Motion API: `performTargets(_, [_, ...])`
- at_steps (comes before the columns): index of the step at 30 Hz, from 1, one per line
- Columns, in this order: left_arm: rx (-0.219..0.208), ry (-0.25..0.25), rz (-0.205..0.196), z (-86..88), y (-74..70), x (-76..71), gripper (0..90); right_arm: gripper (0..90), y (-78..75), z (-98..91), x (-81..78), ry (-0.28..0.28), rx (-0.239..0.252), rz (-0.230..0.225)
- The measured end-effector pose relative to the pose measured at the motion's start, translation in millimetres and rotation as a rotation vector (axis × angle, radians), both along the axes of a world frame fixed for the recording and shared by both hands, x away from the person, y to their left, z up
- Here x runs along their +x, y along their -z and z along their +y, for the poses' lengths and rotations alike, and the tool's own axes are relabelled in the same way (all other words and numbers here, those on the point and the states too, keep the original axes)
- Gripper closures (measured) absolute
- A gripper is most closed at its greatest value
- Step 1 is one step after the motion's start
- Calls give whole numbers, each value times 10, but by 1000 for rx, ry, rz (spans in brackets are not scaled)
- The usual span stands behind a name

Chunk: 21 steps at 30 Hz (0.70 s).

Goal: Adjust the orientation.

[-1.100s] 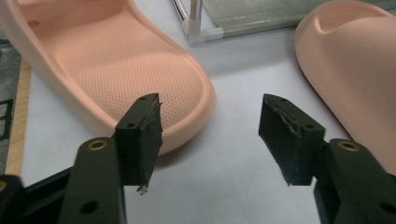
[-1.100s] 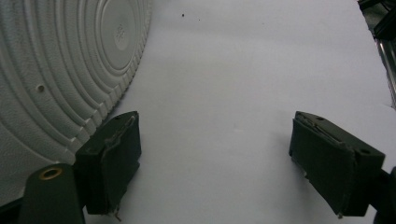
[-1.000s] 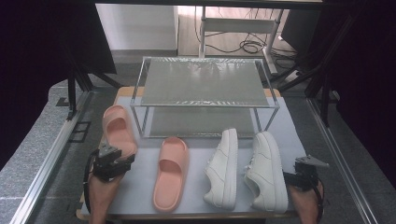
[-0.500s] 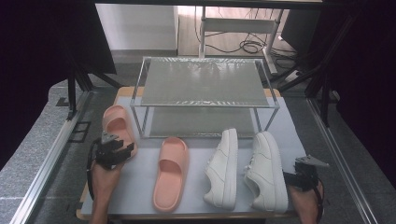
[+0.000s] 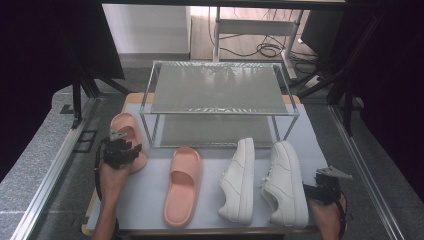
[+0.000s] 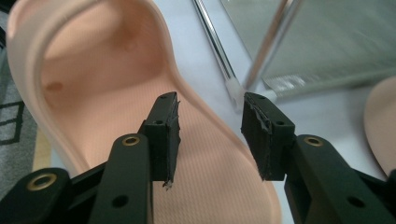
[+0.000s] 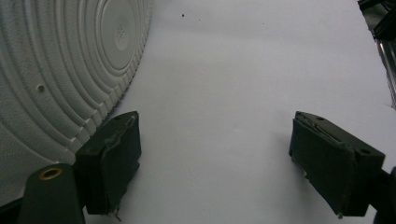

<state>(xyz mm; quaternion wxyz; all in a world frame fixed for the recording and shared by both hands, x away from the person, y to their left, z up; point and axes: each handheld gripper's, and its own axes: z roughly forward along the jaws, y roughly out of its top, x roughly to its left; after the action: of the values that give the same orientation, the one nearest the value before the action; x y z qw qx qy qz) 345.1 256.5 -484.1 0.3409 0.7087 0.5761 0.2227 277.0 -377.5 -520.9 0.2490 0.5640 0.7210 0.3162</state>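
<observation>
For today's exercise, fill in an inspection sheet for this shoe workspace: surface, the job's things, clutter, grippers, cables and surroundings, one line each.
Surface: white mat on the table, bare between the shoes.
Job's things: far-left pink slipper beside the shelf; second pink slipper and two white sneakers lie in front of the two-tier metal shoe rack.
Clutter: nothing seen.
Grippers: left gripper straddles the far-left slipper's side rim, jaws just closing, pads not yet pressing; right gripper open over bare mat beside a sneaker sole.
Cables: black cable loops by the left hand; more lie on the floor behind.
Surroundings: dark curtains, metal frame rails.
</observation>
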Motion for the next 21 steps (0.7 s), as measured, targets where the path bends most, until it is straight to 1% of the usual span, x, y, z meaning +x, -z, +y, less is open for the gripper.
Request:
performTargets(2, [-3,2,-3,8,-16,47,577,169,0,0,0,0,0,0])
performTargets(5, [13,1,-1,5,-36,127,598,169,0,0,0,0,0,0])
performTargets(6, [20,-7,-1,5,-42,182,615,169,0,0,0,0,0,0])
performTargets(8, [31,-17,0,6,-43,235,629,169,0,-1,0,-1,-1,-1])
performTargets(9, [31,-17,0,6,-43,235,634,169,0,-1,0,-1,-1,-1])
performTargets(10, [34,-25,5,14,-40,283,639,169,0,-1,0,-1,-1,-1])
performTargets(11, [34,-25,5,14,-40,283,645,169,0,-1,0,-1,-1,-1])
performTargets(12, [34,-31,9,20,-37,326,648,169,0,-2,0,-1,-1,-1])
performTargets(15, [28,-32,13,28,-34,366,655,169,0,-2,0,-1,-1,-1])
performTargets(16, [27,-36,16,32,-27,409,656,169,0,-1,0,-1,-1,-1])
performTargets(17, [27,-36,16,32,-27,409,659,169,0,-1,0,-1,-1,-1])
performTargets(18, [28,-43,22,40,-15,449,662,169,0,-2,0,-1,-1,-1])
performTargets(21, [23,-52,24,47,-3,484,673,169,0,-2,0,-1,-1,-1])
